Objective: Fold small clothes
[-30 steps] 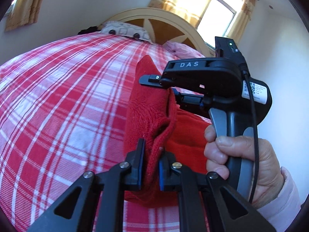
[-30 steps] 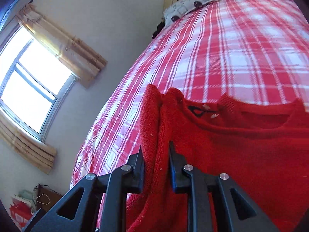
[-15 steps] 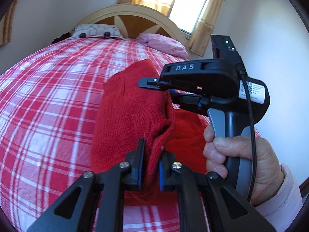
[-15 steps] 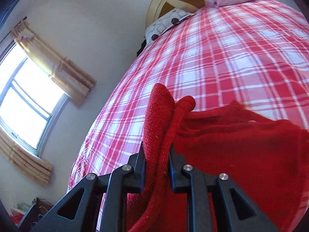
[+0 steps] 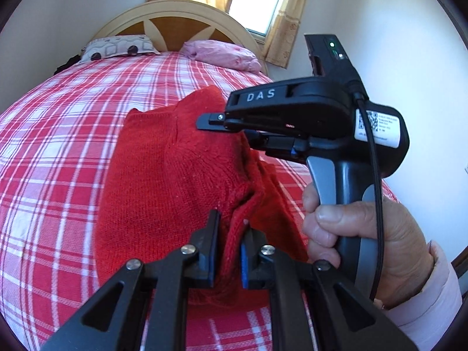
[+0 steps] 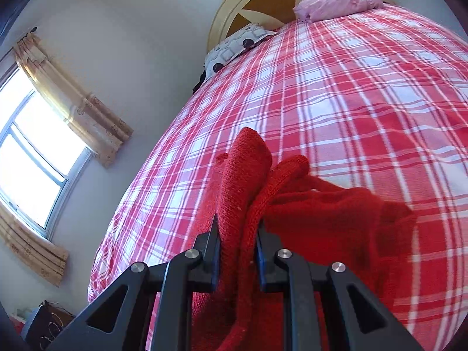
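- Against a second ago, the bed (image 5: 52, 152) shows more of its headboard (image 5: 175, 14) and the pink pillow (image 5: 222, 55), now plain in both views.
- The red sweater (image 5: 175, 181) now spreads wider across the plaid cover, lifted at its near edge.
- Left tongs (image 5: 227, 251) pinch a bunched fold of it.
- Right tongs (image 6: 237, 251) clamp a thicker doubled fold.
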`<state>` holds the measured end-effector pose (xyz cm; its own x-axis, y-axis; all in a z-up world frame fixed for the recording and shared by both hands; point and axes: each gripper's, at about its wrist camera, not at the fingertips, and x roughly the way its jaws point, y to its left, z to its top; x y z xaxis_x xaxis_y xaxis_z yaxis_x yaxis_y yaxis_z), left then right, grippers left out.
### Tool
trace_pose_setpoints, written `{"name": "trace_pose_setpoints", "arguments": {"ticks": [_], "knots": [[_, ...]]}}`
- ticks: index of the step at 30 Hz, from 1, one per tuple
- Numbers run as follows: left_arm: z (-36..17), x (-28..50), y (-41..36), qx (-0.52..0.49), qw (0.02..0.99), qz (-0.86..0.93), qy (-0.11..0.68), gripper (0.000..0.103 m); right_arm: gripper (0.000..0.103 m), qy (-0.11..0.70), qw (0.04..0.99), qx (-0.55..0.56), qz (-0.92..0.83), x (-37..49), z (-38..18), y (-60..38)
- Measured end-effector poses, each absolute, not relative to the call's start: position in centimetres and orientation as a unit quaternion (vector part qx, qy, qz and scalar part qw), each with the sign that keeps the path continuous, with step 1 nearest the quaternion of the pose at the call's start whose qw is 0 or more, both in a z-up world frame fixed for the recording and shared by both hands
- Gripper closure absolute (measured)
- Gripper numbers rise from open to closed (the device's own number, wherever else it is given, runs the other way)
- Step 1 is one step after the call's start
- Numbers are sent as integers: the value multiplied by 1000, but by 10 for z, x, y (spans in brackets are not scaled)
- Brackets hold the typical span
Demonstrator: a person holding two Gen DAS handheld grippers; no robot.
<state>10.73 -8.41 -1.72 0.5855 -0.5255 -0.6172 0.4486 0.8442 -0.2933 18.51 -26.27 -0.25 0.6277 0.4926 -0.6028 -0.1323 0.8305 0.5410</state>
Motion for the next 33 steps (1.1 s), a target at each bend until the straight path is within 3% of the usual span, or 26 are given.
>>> {"name": "trace_pose_setpoints", "arguments": {"ticks": [16,33], "knots": [[-22,100,-135,-16,880,-288,377,91,84,398,879,211,153,174,-7,-304],[-34,96,-166,24,881,-275,384,90,84,422,872,214,124,176,-49,-334]]}}
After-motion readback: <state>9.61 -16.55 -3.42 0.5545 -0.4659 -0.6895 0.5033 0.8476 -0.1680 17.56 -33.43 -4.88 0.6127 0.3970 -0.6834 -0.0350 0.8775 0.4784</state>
